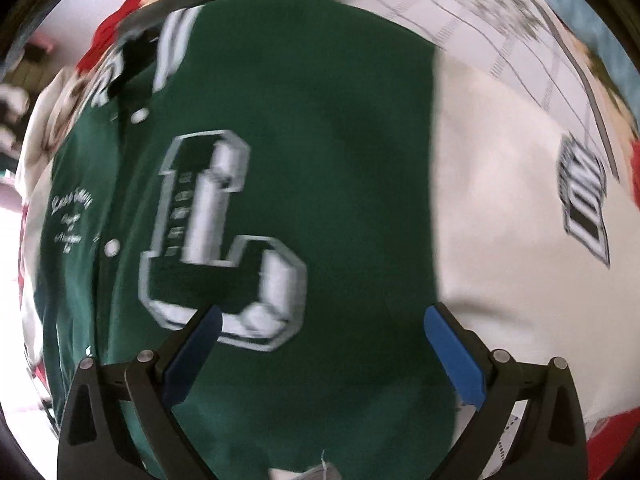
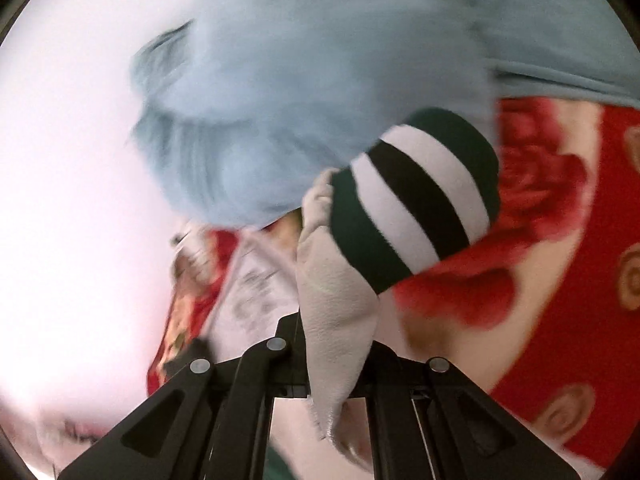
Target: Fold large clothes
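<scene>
- The right gripper (image 2: 340, 364) is clamped on the jacket's cream sleeve (image 2: 336, 300) (striped cuff (image 2: 416, 196) dangling), likely to fold it inward.
- The left gripper (image 1: 320, 344) hovers wide apart, empty, over the green jacket (image 1: 340, 160) spread on the red floral bedspread (image 2: 580, 280).

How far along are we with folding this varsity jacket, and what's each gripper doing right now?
Done: the green jacket lies spread front-up, its L patch showing, on the red floral blanket. In hand: the right gripper is shut on the cream sleeve, just behind its striped cuff. The left gripper hangs open over the body, holding nothing. Left: no fold in the body shows yet.
</scene>
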Tool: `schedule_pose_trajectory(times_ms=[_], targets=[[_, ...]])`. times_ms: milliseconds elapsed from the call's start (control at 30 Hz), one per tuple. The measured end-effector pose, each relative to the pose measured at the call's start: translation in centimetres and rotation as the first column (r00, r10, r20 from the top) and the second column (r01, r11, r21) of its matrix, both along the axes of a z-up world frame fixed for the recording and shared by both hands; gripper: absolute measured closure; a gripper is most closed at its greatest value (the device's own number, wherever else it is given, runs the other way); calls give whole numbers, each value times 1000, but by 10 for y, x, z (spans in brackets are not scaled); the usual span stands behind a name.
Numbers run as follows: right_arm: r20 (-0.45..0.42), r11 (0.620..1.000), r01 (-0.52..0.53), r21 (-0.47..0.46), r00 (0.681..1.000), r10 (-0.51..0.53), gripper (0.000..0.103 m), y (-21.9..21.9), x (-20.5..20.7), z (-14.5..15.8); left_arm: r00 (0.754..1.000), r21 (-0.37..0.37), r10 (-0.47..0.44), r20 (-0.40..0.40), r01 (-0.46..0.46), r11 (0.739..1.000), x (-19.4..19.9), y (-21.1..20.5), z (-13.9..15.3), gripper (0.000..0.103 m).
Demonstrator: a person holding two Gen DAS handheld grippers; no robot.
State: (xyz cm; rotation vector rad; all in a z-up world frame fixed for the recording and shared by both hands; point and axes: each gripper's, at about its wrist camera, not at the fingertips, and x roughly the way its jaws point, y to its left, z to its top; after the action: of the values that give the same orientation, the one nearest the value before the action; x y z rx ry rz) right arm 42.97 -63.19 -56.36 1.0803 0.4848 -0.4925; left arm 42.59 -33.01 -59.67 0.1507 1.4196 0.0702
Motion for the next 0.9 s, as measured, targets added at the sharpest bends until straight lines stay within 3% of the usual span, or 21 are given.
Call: schedule_pose_trajectory(times_ms=[167, 333, 467, 567, 700, 733, 767, 833, 867, 900], targets=[[-29, 977, -205, -63, 979, 203, 98, 92, 58, 37, 992, -5, 117, 44, -117, 993, 4, 77, 24, 0], [-135, 902, -421, -95, 903, 407, 98, 231, 133, 27, 965, 96, 243, 94, -252, 963, 5, 191, 32, 0], [-217, 808, -571, -146, 815, 537, 98, 361, 182, 0, 931, 135, 353, 94, -363, 922, 10, 279, 28, 0], [-288, 704, -686, -183, 722, 629, 98, 455, 221, -39, 911, 148, 397, 112, -411, 900, 9, 337, 28, 0], [-397, 546, -818, -180, 568, 721, 99, 556, 250, -88, 899, 175, 415, 138, -435, 883, 8, 399, 23, 0], [-425, 501, -850, -160, 518, 743, 98, 583, 253, -103, 897, 175, 421, 137, -440, 881, 6, 402, 22, 0], [-470, 447, -887, -121, 447, 761, 98, 609, 256, -121, 892, 174, 431, 134, -449, 876, 5, 414, 18, 0], [-521, 387, -921, -40, 350, 779, 87, 636, 255, -149, 886, 169, 447, 121, -462, 871, 3, 425, 17, 0], [-519, 374, -927, -5, 322, 792, 81, 641, 260, -156, 883, 161, 454, 118, -468, 869, 3, 431, 17, 0], [-497, 360, -932, 40, 294, 816, 69, 647, 256, -160, 880, 148, 461, 117, -475, 868, 2, 438, 19, 0]])
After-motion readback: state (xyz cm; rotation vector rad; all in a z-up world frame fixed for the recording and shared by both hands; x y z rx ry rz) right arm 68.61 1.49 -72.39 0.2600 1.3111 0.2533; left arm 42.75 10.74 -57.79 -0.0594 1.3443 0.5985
